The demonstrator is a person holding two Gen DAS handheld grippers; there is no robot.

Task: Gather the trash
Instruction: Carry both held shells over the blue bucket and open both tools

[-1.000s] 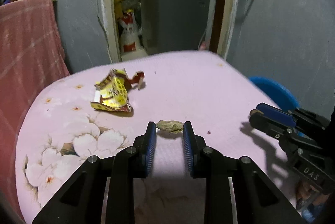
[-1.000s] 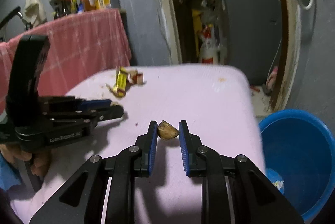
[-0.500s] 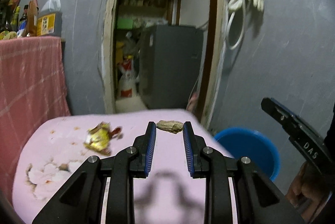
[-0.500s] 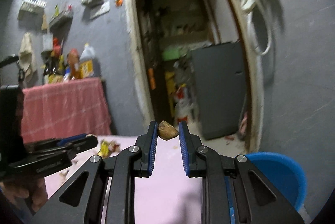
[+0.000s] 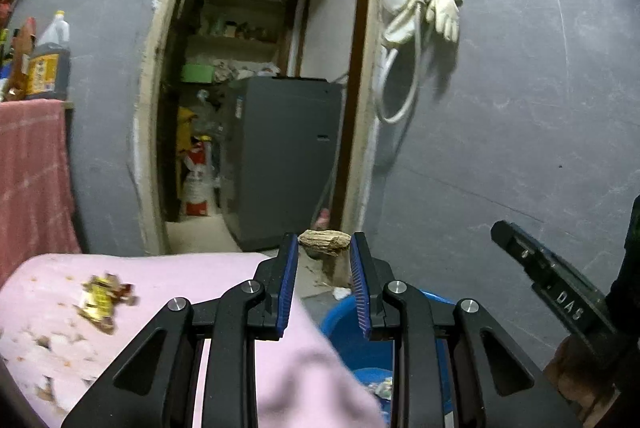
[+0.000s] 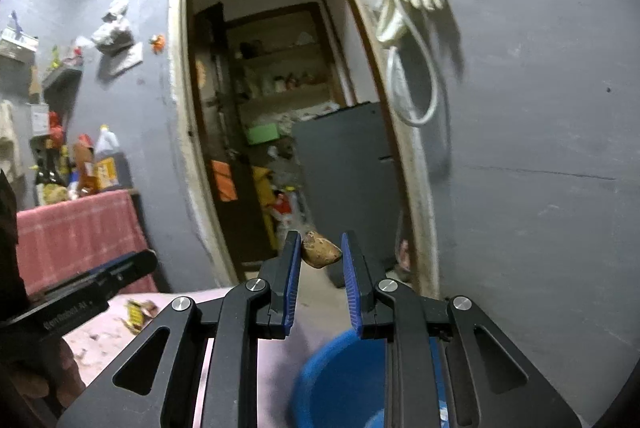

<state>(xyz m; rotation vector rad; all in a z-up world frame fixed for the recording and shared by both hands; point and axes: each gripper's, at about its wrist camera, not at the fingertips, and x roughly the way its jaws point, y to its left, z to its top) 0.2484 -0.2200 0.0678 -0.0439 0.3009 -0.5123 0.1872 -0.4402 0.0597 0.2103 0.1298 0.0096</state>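
Observation:
My left gripper [image 5: 324,248] is shut on a pale brown shell scrap [image 5: 325,243], held in the air past the edge of the pink table [image 5: 168,276]. My right gripper [image 6: 320,248] is shut on a small brown nut-like scrap [image 6: 320,250], also lifted. Below both sits a blue basin [image 5: 340,320] [image 6: 340,376] on the floor, with some scraps inside. A crumpled yellow wrapper [image 5: 100,302] [image 6: 136,314] lies on the table. The right gripper's body [image 5: 552,288] shows at the right of the left wrist view; the left gripper's body [image 6: 80,296] shows at the left of the right wrist view.
An open doorway [image 5: 256,107] ahead leads to a storeroom with a grey appliance [image 5: 280,155]. Gloves and a hose [image 5: 424,15] hang on the grey wall. A red-clothed counter with bottles [image 5: 32,147] stands at the left. Crumbs dot the tablecloth.
Both grippers have risen off the table with their scraps and swung right, so the doorway and the blue basin now fill the views. The wrapper has stayed on the table.

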